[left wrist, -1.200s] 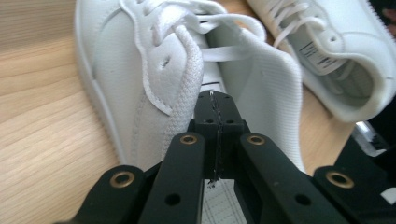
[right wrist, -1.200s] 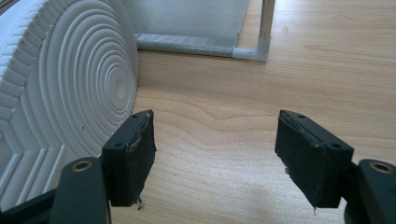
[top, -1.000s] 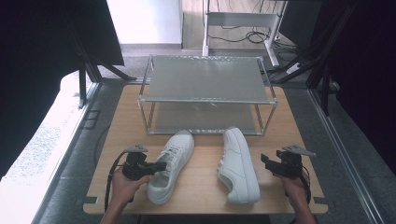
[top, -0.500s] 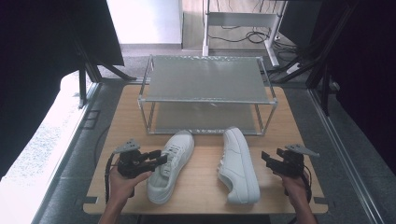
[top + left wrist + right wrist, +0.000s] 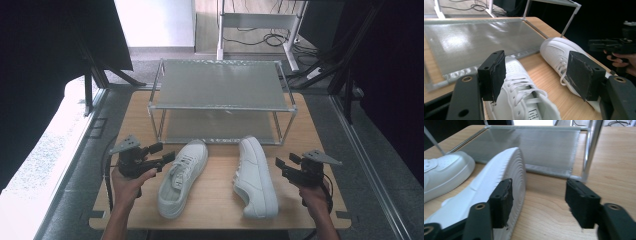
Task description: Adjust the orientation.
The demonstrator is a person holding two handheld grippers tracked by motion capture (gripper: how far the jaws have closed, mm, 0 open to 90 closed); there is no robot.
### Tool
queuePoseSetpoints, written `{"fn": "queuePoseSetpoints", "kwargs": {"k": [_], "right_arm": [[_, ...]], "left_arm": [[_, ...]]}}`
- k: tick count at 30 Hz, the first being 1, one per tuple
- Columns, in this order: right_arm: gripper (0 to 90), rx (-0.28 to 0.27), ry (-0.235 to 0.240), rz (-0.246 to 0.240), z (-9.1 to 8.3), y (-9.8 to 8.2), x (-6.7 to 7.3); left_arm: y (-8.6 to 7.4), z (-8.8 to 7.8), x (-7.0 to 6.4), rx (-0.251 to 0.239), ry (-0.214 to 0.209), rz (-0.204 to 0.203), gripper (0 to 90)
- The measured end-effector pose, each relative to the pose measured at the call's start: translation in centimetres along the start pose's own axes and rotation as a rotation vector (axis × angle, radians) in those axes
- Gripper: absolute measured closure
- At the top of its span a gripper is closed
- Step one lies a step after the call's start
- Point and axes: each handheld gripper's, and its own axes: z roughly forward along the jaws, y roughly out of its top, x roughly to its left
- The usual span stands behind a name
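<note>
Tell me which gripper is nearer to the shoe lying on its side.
Right. The right gripper sits just beside the tipped shoe, at its sole side, jaws open and empty. The left gripper is farther off, past the upright shoe, jaws just opened.

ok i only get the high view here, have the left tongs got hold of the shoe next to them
observer: no. The left tongs have just been opening, and the left gripper view shows them wide apart, clear of the left shoe, with its laces untouched between them.
operator: and the other side
observer: the right tongs have just been closing but are open. The right gripper view shows the right shoe with its ribbed sole edge beside one jaw and a wide gap to the other.
</note>
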Motion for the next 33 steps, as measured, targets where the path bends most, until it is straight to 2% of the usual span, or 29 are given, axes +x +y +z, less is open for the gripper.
{"fn": "queuePoseSetpoints", "kwargs": {"k": [3,4,6,7,8,10,13,15,16,20,24,25,26,27,28,30,33], "right_arm": [[47.3,0.000,0.019,-0.015,-0.1,0.0,0.5],[54.0,0.002,0.040,-0.034,-0.2,0.1,1.2],[57.1,0.003,0.051,-0.041,-0.2,0.2,1.4],[60.9,0.005,0.075,-0.052,-0.3,0.3,1.9],[66.8,0.005,0.125,-0.061,-0.4,0.5,2.6],[72.0,0.006,0.180,-0.066,-0.4,0.6,3.4],[77.0,0.001,0.213,-0.105,-0.2,0.6,4.6],[78.6,0.002,0.224,-0.115,-0.1,0.5,4.8],[82.5,0.016,0.252,-0.139,0.1,0.3,5.6],[88.3,0.054,0.308,-0.185,0.3,0.0,7.0],[89.9,0.078,0.336,-0.243,0.4,-0.4,8.7],[89.9,0.078,0.336,-0.243,0.4,-0.4,8.7],[90.0,0.099,0.351,-0.278,0.6,-0.7,9.7],[90.0,0.099,0.351,-0.278,0.6,-0.7,9.7],[90.0,0.116,0.351,-0.317,0.8,-1.0,10.4],[90.0,0.134,0.349,-0.342,0.9,-1.4,11.0],[89.9,0.150,0.348,-0.360,0.8,-1.8,11.4]], "left_arm": [[-0.8,0.0,0.1,0.001,0.008,-0.004,33.1],[-1.6,0.2,0.2,0.023,0.006,-0.002,33.4],[-1.9,0.5,0.2,0.040,0.005,0.001,33.4],[-2.1,0.6,0.2,0.051,0.004,0.001,33.4],[-2.2,0.8,0.3,0.056,-0.001,-0.002,33.4],[-2.2,0.8,0.4,0.060,-0.005,-0.009,33.4],[-2.2,0.9,0.5,0.076,-0.009,-0.015,33.4],[-2.3,0.9,0.6,0.073,-0.019,-0.026,33.6],[-2.3,0.8,0.7,0.063,-0.039,-0.051,33.6],[-2.4,0.7,0.7,0.071,-0.015,-0.047,33.6],[-2.6,0.9,0.9,0.086,-0.009,-0.060,33.7],[-2.6,0.9,0.9,0.086,-0.009,-0.060,34.0],[-2.8,1.0,1.0,0.089,-0.011,-0.072,34.7],[-2.8,1.0,1.0,0.089,-0.011,-0.072,35.1],[-2.8,0.9,1.0,0.088,-0.017,-0.074,35.2],[-2.8,0.8,1.0,0.082,-0.017,-0.074,35.2],[-2.8,0.5,1.0,0.072,-0.013,-0.078,35.2]]}}
